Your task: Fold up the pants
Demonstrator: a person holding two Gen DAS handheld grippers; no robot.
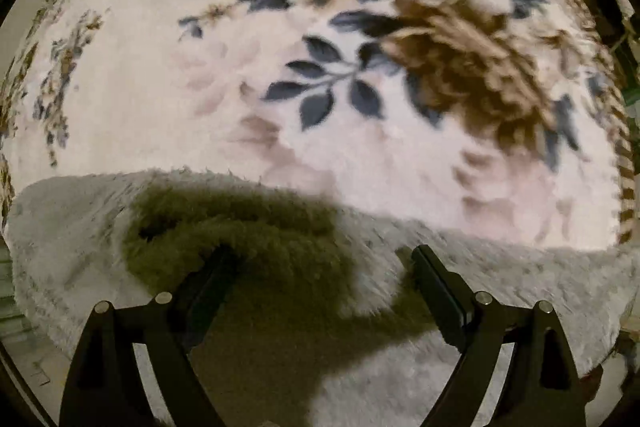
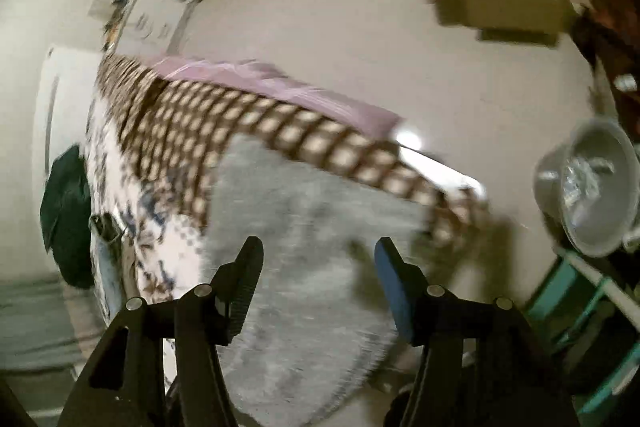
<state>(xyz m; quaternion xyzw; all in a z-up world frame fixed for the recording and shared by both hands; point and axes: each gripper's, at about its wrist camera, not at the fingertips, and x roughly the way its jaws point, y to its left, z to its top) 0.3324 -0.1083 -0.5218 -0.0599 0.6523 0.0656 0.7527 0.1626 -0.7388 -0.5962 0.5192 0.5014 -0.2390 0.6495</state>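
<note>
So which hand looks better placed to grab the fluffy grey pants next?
Probably the left. The left claw points down, jaws wide, fingers on either side of a ridge of the fluffy grey pants. The right claw is open too, but looks across the pants from higher up, in a blurred view.

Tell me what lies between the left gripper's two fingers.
In the left wrist view, only the fluffy grey pants and a dark shadow lie between the left gripper fingers.
</note>
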